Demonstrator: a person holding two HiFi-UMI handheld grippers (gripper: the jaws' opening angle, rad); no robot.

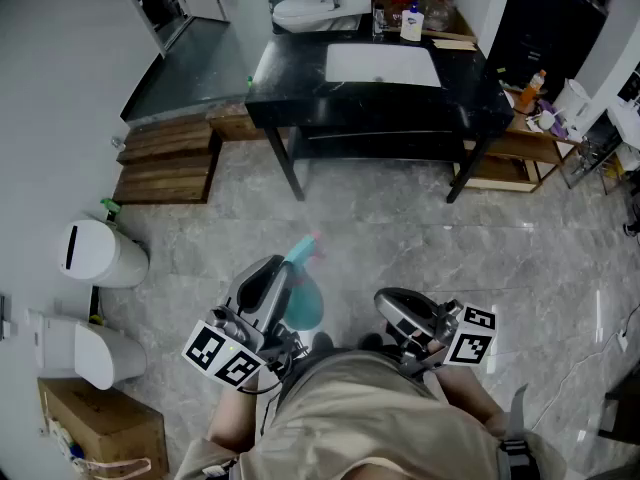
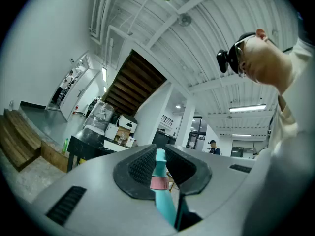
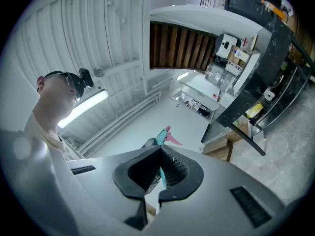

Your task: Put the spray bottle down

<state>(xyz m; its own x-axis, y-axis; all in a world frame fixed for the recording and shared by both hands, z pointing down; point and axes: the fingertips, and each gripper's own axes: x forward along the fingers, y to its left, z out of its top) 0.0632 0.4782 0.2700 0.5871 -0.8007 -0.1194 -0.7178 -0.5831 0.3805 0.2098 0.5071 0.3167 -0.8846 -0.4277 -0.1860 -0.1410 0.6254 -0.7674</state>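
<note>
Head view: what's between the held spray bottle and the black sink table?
Only bare grey floor, as the head view shows. Nothing stands between the spray bottle, clamped in the jaws of the left gripper, and the black sink table.

A grey marble floor (image 1: 400, 228) is seen beneath a black table (image 1: 290, 78) in which 1 white sink (image 1: 383, 65) is set, wooden steps (image 1: 165, 158) being laid just beside it and 1 white bin (image 1: 100, 253) stood apart.

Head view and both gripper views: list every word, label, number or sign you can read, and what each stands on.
No text can be read anywhere.
Marker cubes: black-and-white patterns, no letters.
Counter bottle: label too small.
Spray bottle: no print visible.
Boxes in the left gripper view: print blurred.
</note>
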